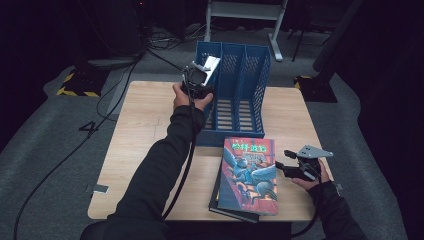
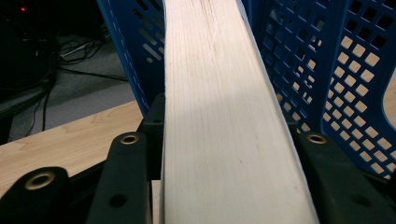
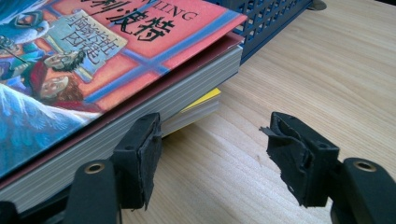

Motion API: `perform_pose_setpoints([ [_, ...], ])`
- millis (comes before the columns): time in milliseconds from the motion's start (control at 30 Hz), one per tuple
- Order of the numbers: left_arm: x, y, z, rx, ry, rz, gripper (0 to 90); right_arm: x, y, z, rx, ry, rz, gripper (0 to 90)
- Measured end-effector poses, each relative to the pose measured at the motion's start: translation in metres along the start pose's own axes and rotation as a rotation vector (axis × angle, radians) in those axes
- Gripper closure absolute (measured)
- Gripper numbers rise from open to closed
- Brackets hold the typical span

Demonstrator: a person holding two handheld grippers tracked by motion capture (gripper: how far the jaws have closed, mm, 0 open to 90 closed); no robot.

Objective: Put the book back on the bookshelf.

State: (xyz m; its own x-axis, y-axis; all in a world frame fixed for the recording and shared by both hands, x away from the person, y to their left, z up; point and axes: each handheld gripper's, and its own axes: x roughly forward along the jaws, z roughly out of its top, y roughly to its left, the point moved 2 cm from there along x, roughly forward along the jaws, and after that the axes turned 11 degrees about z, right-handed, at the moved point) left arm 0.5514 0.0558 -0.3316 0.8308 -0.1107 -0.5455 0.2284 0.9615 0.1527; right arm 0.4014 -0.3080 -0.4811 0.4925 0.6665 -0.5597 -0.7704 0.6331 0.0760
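The left gripper [image 1: 199, 76], at twelve o'clock on the table [image 1: 140, 130], is clamped on a book [image 2: 224, 130] entering the blue rack's [image 1: 240, 95] leftmost slot. The right gripper [image 1: 290, 162], jaws apart, waits beside two stacked books [image 1: 247, 175] at five o'clock, unfiled.

A wooden bench [image 1: 145, 130] stands on grey carpet [image 1: 45, 145]; cables [image 1: 60, 150] trail off its left edge, and a white frame [image 1: 245, 12] stands beyond its far edge.
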Motion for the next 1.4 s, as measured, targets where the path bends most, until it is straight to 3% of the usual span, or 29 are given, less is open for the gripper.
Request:
perform_pose_setpoints([
  [133,0.005,0.001,0.003,0.017,0.022,-0.024,44.4,0.000,0.001,0.000,-0.004,0.003,-0.001,35.7],
  [300,0.008,0.002,0.008,0.013,0.039,-0.027,39.8,0.000,0.000,-0.001,0.004,0.001,0.006,35.7],
  [400,0.009,0.000,0.012,0.051,0.067,0.032,45.9,0.000,0.000,-0.001,0.004,0.001,0.007,35.7],
  [433,0.008,-0.001,0.013,0.075,0.071,0.068,52.2,0.000,0.000,-0.001,0.005,0.000,0.009,35.7],
  [500,0.009,-0.001,0.014,0.065,0.066,0.054,57.3,0.000,-0.001,-0.001,0.011,0.001,0.011,35.7],
  [600,0.010,-0.001,0.014,0.036,0.053,0.064,58.7,0.000,-0.001,-0.001,0.011,0.001,0.012,35.7],
  [800,0.016,0.001,0.019,0.020,0.027,0.061,59.6,0.001,0.000,-0.002,0.001,0.013,0.010,35.8],
  [1033,0.028,0.008,0.038,-0.001,-0.013,0.086,59.8,0.002,0.000,-0.003,0.000,0.015,0.012,35.6],
  [1133,0.034,0.008,0.043,-0.013,-0.002,0.089,59.8,0.002,0.000,-0.003,-0.001,0.014,0.013,35.5],
  [1400,0.040,0.002,0.035,-0.036,-0.001,0.110,59.5,0.001,0.001,-0.003,-0.008,0.015,0.006,35.9],
])
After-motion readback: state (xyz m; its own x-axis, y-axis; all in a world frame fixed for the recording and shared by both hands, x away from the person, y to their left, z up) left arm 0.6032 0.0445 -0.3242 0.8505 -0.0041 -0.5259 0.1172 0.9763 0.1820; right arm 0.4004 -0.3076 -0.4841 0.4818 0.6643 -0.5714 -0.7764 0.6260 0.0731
